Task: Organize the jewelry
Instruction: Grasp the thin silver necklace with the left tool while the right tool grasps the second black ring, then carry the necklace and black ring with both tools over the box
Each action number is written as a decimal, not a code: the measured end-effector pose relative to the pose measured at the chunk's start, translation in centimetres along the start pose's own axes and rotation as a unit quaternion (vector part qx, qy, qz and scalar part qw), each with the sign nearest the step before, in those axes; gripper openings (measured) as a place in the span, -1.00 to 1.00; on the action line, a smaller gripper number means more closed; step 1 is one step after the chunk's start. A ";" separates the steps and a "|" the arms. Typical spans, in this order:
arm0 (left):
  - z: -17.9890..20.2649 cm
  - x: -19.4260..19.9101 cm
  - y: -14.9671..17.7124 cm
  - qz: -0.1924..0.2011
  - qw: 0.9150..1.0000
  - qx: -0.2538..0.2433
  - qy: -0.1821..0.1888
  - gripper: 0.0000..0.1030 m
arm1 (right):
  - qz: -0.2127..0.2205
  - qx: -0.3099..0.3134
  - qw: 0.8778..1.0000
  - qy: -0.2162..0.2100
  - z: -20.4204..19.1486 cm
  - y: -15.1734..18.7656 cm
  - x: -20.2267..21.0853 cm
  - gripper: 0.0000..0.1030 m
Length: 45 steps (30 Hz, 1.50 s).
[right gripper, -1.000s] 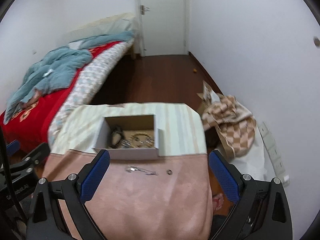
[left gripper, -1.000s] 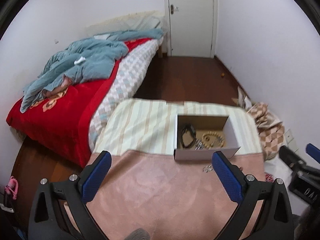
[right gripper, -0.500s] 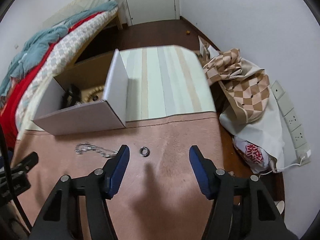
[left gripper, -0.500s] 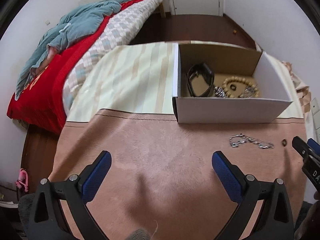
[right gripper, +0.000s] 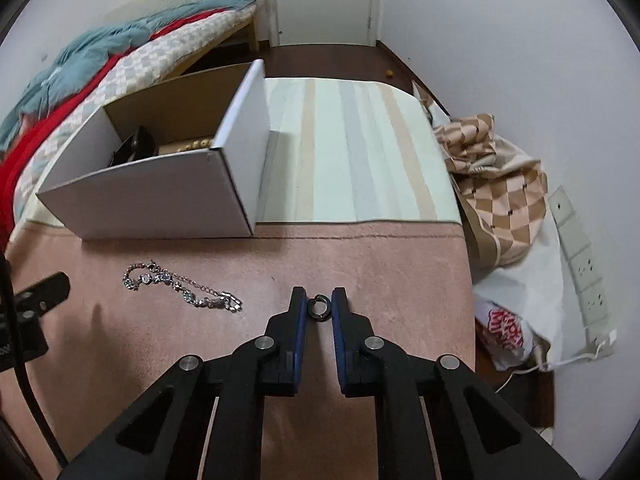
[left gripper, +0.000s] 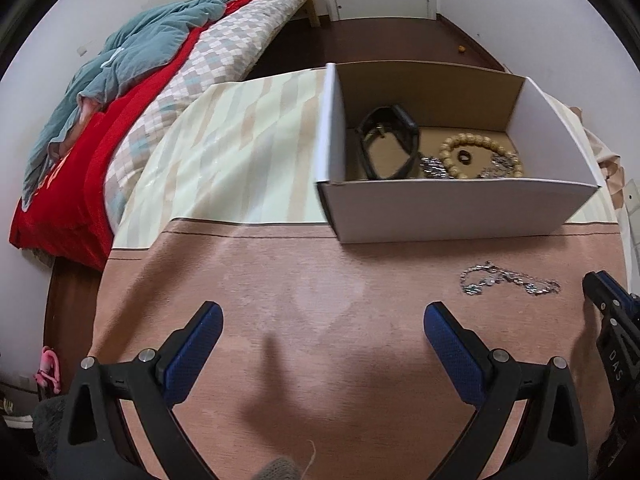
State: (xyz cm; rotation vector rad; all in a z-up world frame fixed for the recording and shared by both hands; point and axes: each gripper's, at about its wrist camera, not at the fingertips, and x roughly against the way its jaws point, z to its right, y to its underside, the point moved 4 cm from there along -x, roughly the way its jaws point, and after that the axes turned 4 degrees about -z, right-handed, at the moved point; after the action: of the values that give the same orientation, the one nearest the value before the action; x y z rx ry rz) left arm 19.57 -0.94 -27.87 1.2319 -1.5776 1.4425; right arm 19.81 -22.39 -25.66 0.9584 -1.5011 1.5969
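Observation:
On the pink cloth (right gripper: 360, 264) lies a small dark ring (right gripper: 319, 317). My right gripper (right gripper: 319, 299) is closing onto it, and both blue pads press its sides. A silver chain bracelet (right gripper: 180, 286) lies loose to its left, also seen in the left wrist view as the bracelet (left gripper: 508, 280). Behind stands an open white cardboard box (left gripper: 460, 208) holding a black strap (left gripper: 388, 140) and a wooden bead bracelet (left gripper: 480, 156). My left gripper (left gripper: 320, 320) hovers open over bare pink cloth, with nothing between its fingers. The right gripper's tip (left gripper: 608, 300) shows at the right edge of that view.
A striped cloth (right gripper: 352, 152) covers the table's far half. The bed with its red and teal bedding (left gripper: 120, 92) runs along the left. Off the table's right edge lie a checked fabric pile (right gripper: 504, 196), a plastic bag (right gripper: 504, 328) and a power strip (right gripper: 580, 256).
Both grippers have dropped close to the table. The right gripper's jaws went from wide open to closed around the ring. The left gripper stayed open.

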 end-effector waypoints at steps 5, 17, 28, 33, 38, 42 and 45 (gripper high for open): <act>1.3 0.2 -0.1 0.002 1.000 -0.003 0.025 0.99 | 0.010 -0.037 0.999 -0.007 2.3 0.4 1.4 -0.75; 9.7 2.1 -1.1 0.033 0.986 -0.121 0.112 0.97 | 0.024 -0.083 0.996 -0.016 6.0 0.2 2.5 -0.75; 14.0 0.6 -1.4 0.015 0.970 -0.211 0.121 0.84 | 0.019 -0.122 0.992 -0.018 8.8 0.3 2.3 -0.75; 14.6 0.3 -1.1 0.003 0.965 -0.219 0.146 0.24 | 0.020 -0.129 0.991 -0.022 9.0 0.1 2.3 -0.75; 14.8 0.7 -1.2 -0.003 0.959 -0.219 0.178 -0.87 | 0.022 -0.132 0.991 -0.026 8.9 0.1 2.5 -0.74; 13.1 0.9 -1.2 -0.022 0.962 -0.171 0.210 -0.91 | 0.031 -0.134 0.990 -0.031 8.6 -0.1 3.2 -0.74; 10.6 1.7 -0.8 -0.027 0.965 -0.128 0.228 -0.92 | 0.037 -0.133 0.990 -0.037 8.3 -0.2 3.9 -0.74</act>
State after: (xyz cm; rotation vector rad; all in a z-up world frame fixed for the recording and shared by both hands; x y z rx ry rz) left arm 21.05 -11.65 -27.85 0.7221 -1.3470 1.3209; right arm 18.53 -30.64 -21.77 0.8259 -1.7677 1.3797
